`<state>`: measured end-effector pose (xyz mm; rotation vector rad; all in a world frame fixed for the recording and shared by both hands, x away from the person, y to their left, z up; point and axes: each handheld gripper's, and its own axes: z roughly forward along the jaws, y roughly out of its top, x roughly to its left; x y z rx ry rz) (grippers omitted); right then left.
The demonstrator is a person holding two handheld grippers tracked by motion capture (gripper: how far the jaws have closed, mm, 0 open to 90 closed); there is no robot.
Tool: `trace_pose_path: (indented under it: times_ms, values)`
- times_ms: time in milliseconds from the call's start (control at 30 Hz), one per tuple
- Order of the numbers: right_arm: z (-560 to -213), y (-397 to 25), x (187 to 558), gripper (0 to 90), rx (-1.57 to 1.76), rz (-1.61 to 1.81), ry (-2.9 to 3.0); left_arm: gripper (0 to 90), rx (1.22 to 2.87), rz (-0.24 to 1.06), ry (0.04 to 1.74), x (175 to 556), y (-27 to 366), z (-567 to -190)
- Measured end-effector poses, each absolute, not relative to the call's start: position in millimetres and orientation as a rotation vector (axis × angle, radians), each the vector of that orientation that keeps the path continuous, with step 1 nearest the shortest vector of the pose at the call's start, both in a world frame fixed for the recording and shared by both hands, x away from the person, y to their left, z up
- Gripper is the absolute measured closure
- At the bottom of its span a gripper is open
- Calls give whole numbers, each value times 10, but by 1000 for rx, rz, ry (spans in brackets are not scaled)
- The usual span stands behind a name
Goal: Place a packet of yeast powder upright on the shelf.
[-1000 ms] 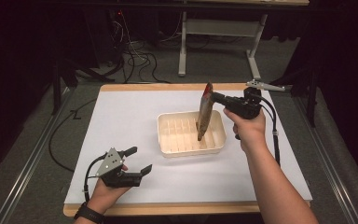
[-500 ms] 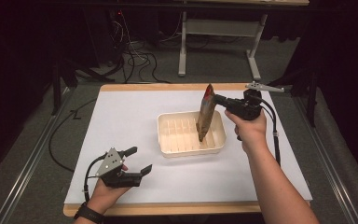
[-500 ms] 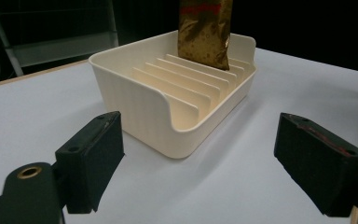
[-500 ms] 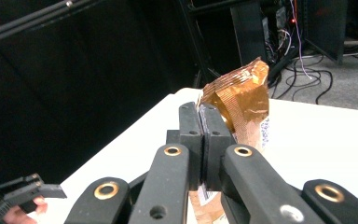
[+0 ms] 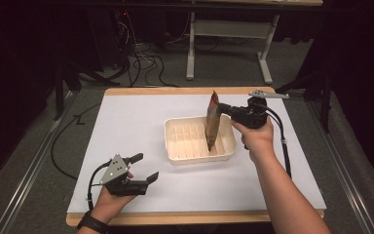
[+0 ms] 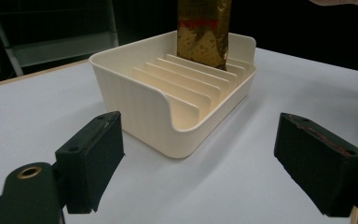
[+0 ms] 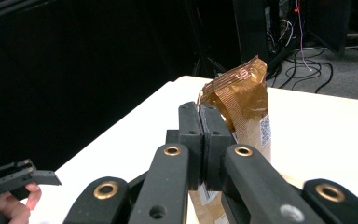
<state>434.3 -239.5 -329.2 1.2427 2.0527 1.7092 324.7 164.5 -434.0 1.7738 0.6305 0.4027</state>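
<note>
A: Where is the tall gold-brown foil packet (image 5: 213, 121) held at this moment?

B: It is held upright over the cream plastic tray with raised divider ribs (image 5: 175, 141), its lower end down among the ribs near the tray's right end. Whether the bottom is touching the tray floor cannot be told. It is pinched at its upper part by the right gripper (image 5: 224, 110), whose jaws are pressed tight together on the crinkled foil.

A: What could go wrong from here?

B: The packet is gripped high and by thin foil, so it could be twisted or slid out of the jaws if the bottom edge is caught on top of a rib instead of in a slot. If it is let go while tilted, it would probably be tipped over onto the ribs.

A: And the tray?

B: It is unheld on the white-covered counter (image 5: 126, 122), so it could be shoved along by any sideways push. The left gripper (image 5: 142, 166) is resting well apart at the near left, jaws spread wide with nothing between them.
</note>
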Motion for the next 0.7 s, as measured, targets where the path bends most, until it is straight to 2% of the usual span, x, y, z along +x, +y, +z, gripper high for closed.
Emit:
trace_pose_path:
  times_ms: [700]
  values:
    - [-3582,-2353,4296,892,1285,1698,2079,162,1773,402,629,3243,1640,-4340]
